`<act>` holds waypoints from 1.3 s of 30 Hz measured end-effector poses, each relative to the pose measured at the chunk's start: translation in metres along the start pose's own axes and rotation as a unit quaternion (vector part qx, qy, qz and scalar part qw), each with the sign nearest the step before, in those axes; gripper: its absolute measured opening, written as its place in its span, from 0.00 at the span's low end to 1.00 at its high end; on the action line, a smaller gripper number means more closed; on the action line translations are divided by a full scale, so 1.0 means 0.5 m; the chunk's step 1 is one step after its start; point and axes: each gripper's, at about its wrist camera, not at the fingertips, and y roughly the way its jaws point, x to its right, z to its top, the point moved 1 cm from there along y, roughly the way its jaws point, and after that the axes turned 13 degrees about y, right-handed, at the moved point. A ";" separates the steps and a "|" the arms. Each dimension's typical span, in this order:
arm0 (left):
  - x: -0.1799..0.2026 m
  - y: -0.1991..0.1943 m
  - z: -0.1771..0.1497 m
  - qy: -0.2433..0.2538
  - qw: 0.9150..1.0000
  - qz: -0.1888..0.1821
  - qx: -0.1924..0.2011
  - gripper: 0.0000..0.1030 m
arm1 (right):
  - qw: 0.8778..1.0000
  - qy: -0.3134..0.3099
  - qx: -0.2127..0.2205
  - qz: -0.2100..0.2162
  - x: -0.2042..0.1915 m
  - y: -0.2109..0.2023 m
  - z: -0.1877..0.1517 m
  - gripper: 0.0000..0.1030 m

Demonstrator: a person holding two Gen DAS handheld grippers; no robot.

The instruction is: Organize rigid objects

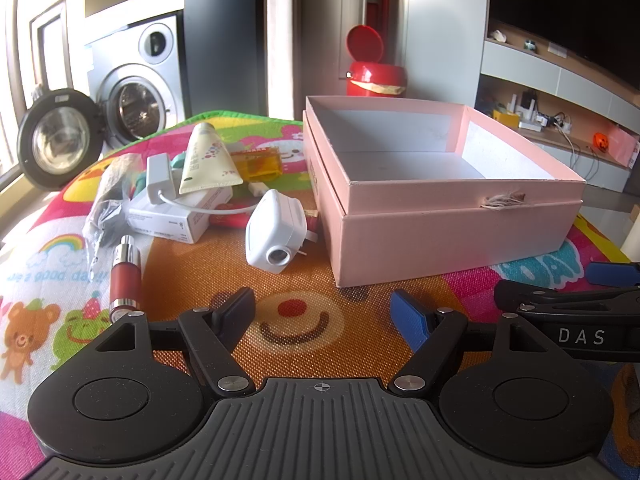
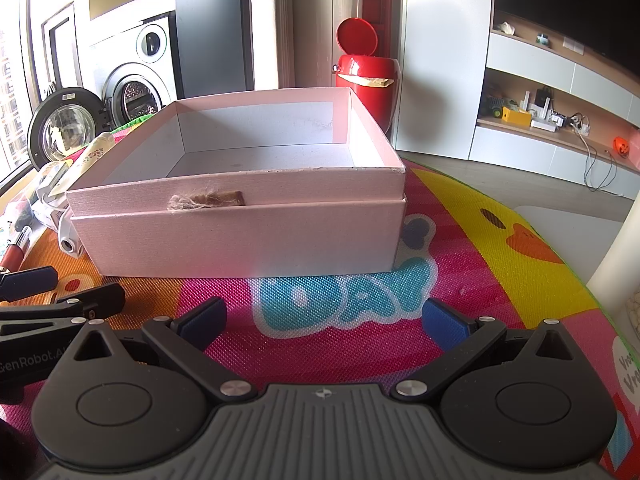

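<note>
Nearest the left wrist camera, the left gripper (image 1: pixel 322 312) hangs low over the cartoon-printed mat (image 1: pixel 296 320), its jaws spread wide with nothing between them. At about one o'clock from it sits the pink box (image 1: pixel 452 236), open-topped and bare inside, nested in its lid, with a frayed tuft of string on the near wall. At eleven o'clock lies a white plug adapter (image 1: pixel 276 232), just beside the box's left corner. Farther toward ten o'clock a red lipstick tube (image 1: pixel 125 280) lies on the mat, and behind it a cluster: a white carton (image 1: pixel 172 220), a cream tube (image 1: pixel 208 160) resting on it, a small white cabled dongle (image 1: pixel 160 178) and an amber case (image 1: pixel 260 164). At three o'clock the right gripper (image 1: pixel 568 304) shows side-on. From the right wrist camera, the right gripper (image 2: pixel 324 320) likewise stands wide and holds nothing, level above the mat (image 2: pixel 360 340). The pink box (image 2: pixel 240 236) fills twelve o'clock, close ahead. At nine o'clock the left gripper's fingers (image 2: pixel 28 278) reach in, with the lipstick tube (image 2: pixel 16 250) beyond them. A red bin (image 2: pixel 366 72) stands behind the box.
</note>
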 end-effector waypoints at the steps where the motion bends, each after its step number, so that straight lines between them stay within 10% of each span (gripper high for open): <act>1: 0.000 0.000 0.000 0.000 1.000 0.000 0.000 0.78 | 1.000 0.000 0.000 0.000 0.000 0.000 0.000 1.00; 39: 0.008 -0.002 0.003 0.008 1.000 0.006 0.000 0.78 | 1.000 0.000 0.000 0.000 0.000 0.000 0.000 1.00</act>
